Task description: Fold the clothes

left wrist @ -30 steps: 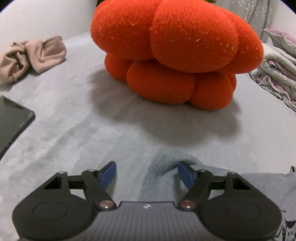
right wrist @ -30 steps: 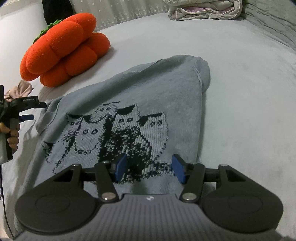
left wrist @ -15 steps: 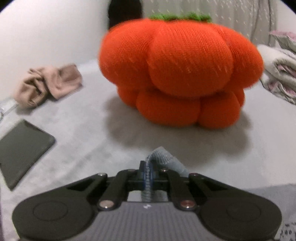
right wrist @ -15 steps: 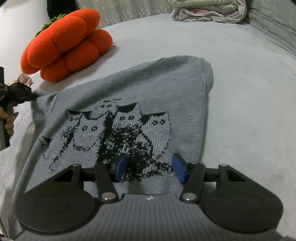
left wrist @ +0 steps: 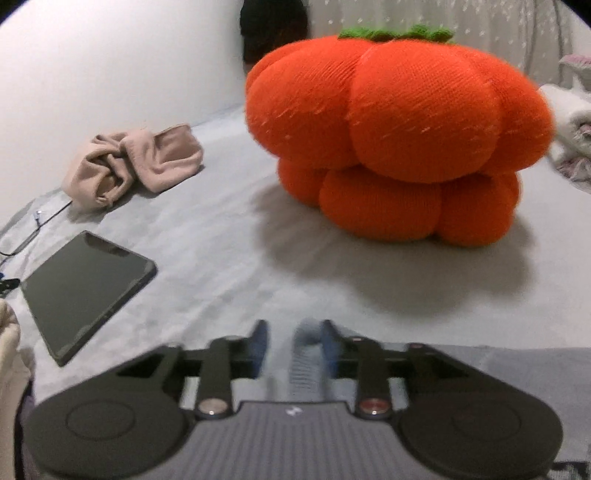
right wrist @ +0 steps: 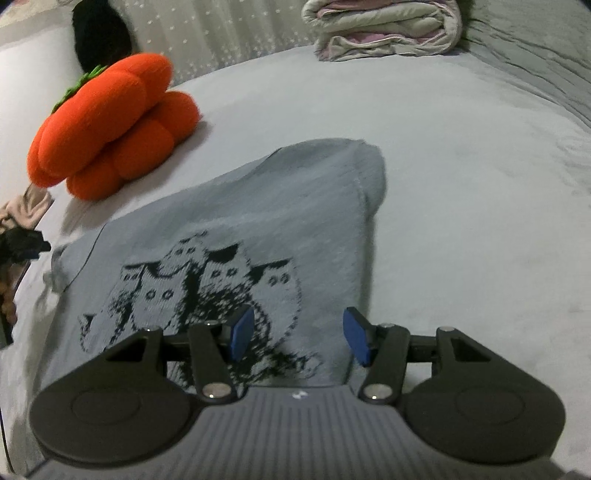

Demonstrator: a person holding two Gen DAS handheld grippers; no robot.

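A grey knit sweater [right wrist: 295, 206] with a black-and-white cat pattern lies spread on the grey bed. My right gripper [right wrist: 299, 328] hovers open over its near hem, with nothing between the blue pads. At the sweater's left corner, my left gripper [left wrist: 293, 332] is opening its jaws. A ribbed edge of the sweater [left wrist: 304, 362] still stands between them, close to the right finger [left wrist: 327, 339], and the pads no longer squeeze it. In the right wrist view the left gripper [right wrist: 22, 245] shows at the far left edge, with a hand below it.
An orange pumpkin cushion [left wrist: 399, 136] sits just beyond the left gripper; it also shows as the cushion [right wrist: 110, 125] at the back left. A dark tablet [left wrist: 85, 288] and a crumpled beige cloth [left wrist: 136, 162] lie left. A folded quilt [right wrist: 384, 29] rests at the far end.
The left gripper closed on the sweater's ribbed edge, lifted it, and its jaws have now parted again. The right gripper stayed open over the hem.
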